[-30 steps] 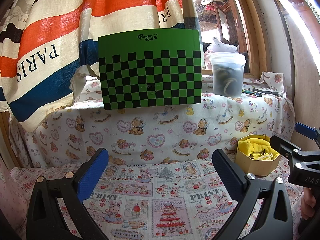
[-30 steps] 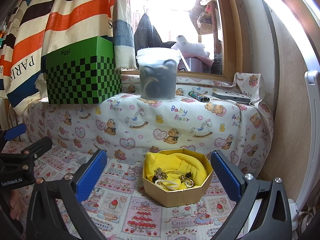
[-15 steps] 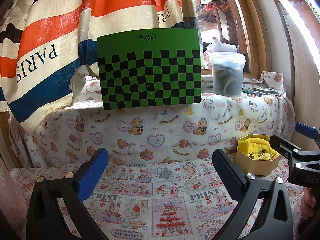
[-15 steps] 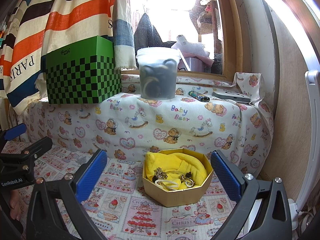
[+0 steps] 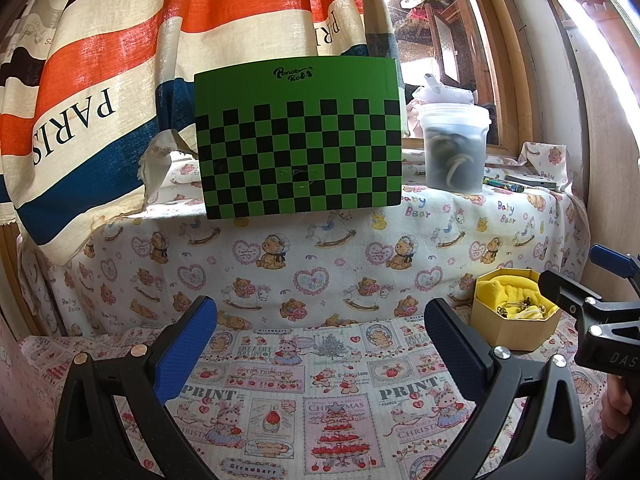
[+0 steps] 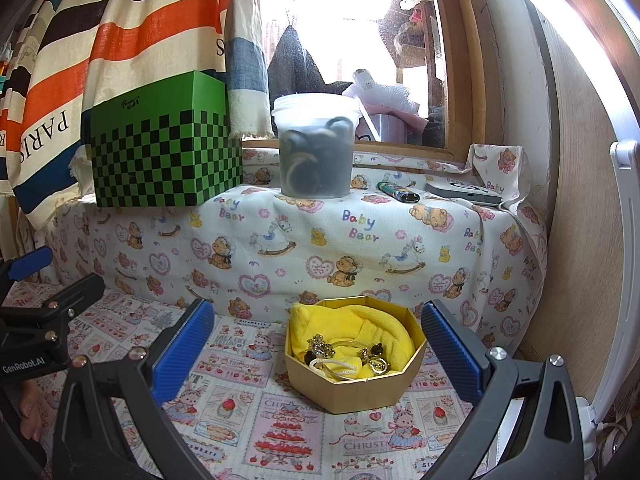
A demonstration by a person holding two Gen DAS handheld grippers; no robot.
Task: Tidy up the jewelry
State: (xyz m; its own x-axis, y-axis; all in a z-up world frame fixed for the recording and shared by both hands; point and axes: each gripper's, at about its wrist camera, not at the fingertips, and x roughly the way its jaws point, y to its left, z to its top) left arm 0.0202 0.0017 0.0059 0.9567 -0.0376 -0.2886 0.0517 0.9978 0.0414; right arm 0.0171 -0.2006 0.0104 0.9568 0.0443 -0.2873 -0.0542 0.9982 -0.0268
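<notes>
An octagonal tan box (image 6: 356, 384) lined with yellow cloth (image 6: 384, 332) sits on the printed cloth; it also shows at the right of the left wrist view (image 5: 512, 332). Several gold and black jewelry pieces (image 6: 344, 354) lie tangled in it. My right gripper (image 6: 318, 344) is open and empty, its blue pads on either side of the box, just short of it. My left gripper (image 5: 320, 336) is open and empty over bare cloth, to the left of the box. Each gripper shows at the edge of the other's view.
A cloth-covered ledge behind carries a green checkered box (image 5: 298, 140), a translucent lidded tub (image 6: 316, 146), a lighter (image 6: 398, 192) and a flat grey device (image 6: 464, 193). A striped curtain (image 5: 100, 80) hangs at the left. A wooden wall (image 6: 580, 200) closes the right.
</notes>
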